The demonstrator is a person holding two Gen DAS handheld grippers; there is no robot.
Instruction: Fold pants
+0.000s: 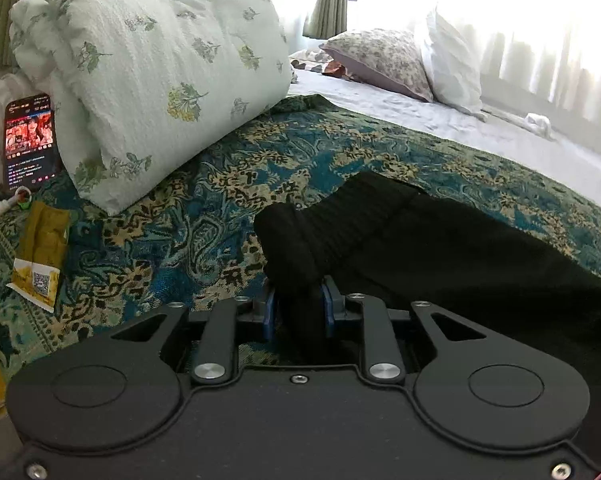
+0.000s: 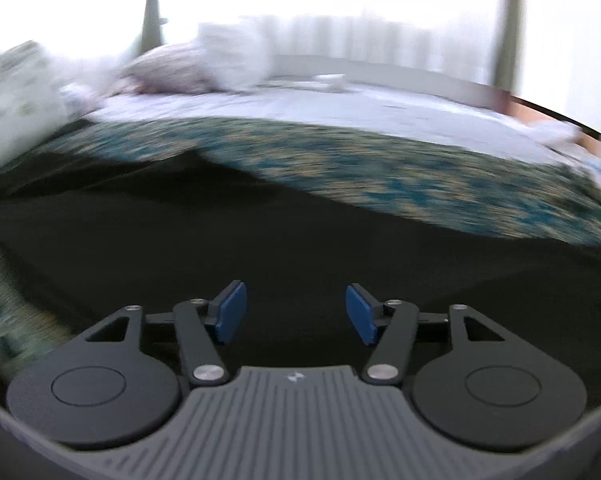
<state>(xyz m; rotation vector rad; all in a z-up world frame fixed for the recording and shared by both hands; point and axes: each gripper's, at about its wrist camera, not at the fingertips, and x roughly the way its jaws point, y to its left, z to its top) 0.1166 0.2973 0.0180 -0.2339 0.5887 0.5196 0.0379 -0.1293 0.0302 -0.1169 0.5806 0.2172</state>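
Observation:
Black pants (image 1: 440, 240) lie on a teal and gold patterned bedspread (image 1: 204, 208). My left gripper (image 1: 299, 300) is shut on a bunched ribbed end of the pants, cuff or waistband, which rises between its blue pads (image 1: 269, 312). In the right wrist view the pants (image 2: 260, 240) spread wide below my right gripper (image 2: 296, 312), which is open and empty just above the fabric. That view is blurred by motion.
A rolled floral quilt (image 1: 156, 64) lies at the back left. A lit phone (image 1: 30, 140) and a yellow packet (image 1: 40, 256) lie at the left. Pillows (image 1: 384, 60) sit on the white sheet (image 1: 440, 120) near the curtained window.

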